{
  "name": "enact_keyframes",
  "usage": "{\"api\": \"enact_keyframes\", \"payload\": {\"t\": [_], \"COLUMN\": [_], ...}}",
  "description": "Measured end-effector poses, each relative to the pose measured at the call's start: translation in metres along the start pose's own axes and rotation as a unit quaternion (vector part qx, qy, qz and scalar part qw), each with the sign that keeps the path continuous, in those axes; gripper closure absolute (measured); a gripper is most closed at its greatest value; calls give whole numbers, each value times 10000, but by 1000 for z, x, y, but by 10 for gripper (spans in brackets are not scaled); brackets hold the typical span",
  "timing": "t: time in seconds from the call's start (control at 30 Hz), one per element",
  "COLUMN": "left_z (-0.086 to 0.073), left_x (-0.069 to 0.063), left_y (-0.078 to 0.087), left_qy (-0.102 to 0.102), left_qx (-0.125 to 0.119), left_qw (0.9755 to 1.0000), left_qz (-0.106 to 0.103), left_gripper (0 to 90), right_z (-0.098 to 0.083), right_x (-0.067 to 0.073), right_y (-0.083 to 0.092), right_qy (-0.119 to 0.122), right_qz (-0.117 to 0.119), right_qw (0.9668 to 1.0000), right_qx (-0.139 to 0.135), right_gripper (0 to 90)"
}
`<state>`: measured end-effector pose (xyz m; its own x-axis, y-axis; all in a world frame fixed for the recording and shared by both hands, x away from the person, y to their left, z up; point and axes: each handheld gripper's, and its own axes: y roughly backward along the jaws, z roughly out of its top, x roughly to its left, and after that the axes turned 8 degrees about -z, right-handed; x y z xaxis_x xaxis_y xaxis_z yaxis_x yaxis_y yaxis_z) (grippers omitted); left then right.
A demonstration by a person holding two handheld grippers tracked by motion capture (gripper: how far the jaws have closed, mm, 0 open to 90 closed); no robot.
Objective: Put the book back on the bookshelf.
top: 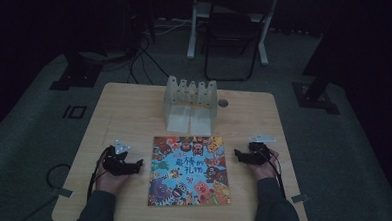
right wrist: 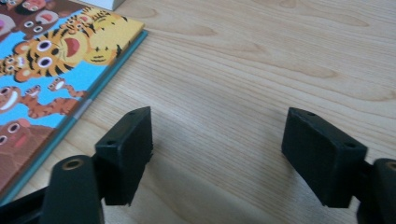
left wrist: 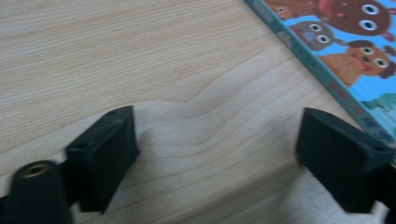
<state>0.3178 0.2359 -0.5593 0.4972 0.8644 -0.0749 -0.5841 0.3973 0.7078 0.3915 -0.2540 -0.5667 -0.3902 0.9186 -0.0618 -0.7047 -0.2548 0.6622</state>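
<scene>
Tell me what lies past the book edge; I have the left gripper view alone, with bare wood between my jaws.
Observer: The picture book lies flat mid-table, its cover full of cartoon animals.
Operator: Anything behind it?
Observer: A pale slotted rack stands upright at the far edge, apart from the book.
Operator: Where is the other gripper?
Observer: The right gripper rests on the table off the book's opposite side, jaws open with nothing between them, like the left gripper.
</scene>
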Motion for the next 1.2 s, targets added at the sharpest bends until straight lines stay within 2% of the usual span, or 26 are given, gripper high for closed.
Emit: {"api": "enact_keyframes", "payload": {"t": [0.13, 0.2, 0.27, 0.4, 0.63, 0.73, 0.83, 1.0, 1.03, 1.07, 1.1, 1.2], "left_z": [0, 0, 1, 4, -1, -5, -8, -13, -13, -15, -16, -18], "left_x": [-5, -12, -20, -36, -74, -91, -105, -124, -124, -130, -132, -141], "left_y": [2, 4, 9, 19, 30, 33, 33, 32, 32, 30, 29, 27], "left_qy": [-148, -347, -539, -714, -1077, -1265, -1369, -1575, -1575, -1666, -1687, -1839], "left_qx": [-59, -146, -332, -665, -857, -853, -826, -806, -806, -768, -760, -692], "left_qw": [9998, 9992, 9978, 9946, 9886, 9857, 9832, 9781, 9781, 9763, 9757, 9713], "left_qz": [-119, -125, -178, -363, -603, -721, -880, -1098, -1098, -1152, -1174, -1341], "left_gripper": [315, 331, 351, 335, 306, 297, 283, 270, 268, 268, 257, 248], "right_z": [1, 2, 4, 11, 25, 31, 37, 47, 47, 49, 53, 56], "right_x": [1, 4, 7, 14, 24, 29, 33, 36, 36, 35, 36, 36], "right_y": [1, 1, 1, 3, 4, 1, -3, -12, -12, -14, -20, -29], "right_qy": [-78, -31, 37, 121, 44, 14, -24, -328, -328, -413, -519, -637], "right_qz": [114, 142, 158, 250, 540, 680, 823, 1090, 1090, 1151, 1230, 1295], "right_qw": [9999, 9999, 9999, 9996, 9983, 9973, 9963, 9932, 9932, 9922, 9909, 9895], "right_qx": [-10, 7, 14, -73, -232, -266, -255, -258, -258, -241, -193, -105], "right_gripper": [324, 340, 349, 366, 412, 426, 441, 459, 459, 461, 465, 467]}}
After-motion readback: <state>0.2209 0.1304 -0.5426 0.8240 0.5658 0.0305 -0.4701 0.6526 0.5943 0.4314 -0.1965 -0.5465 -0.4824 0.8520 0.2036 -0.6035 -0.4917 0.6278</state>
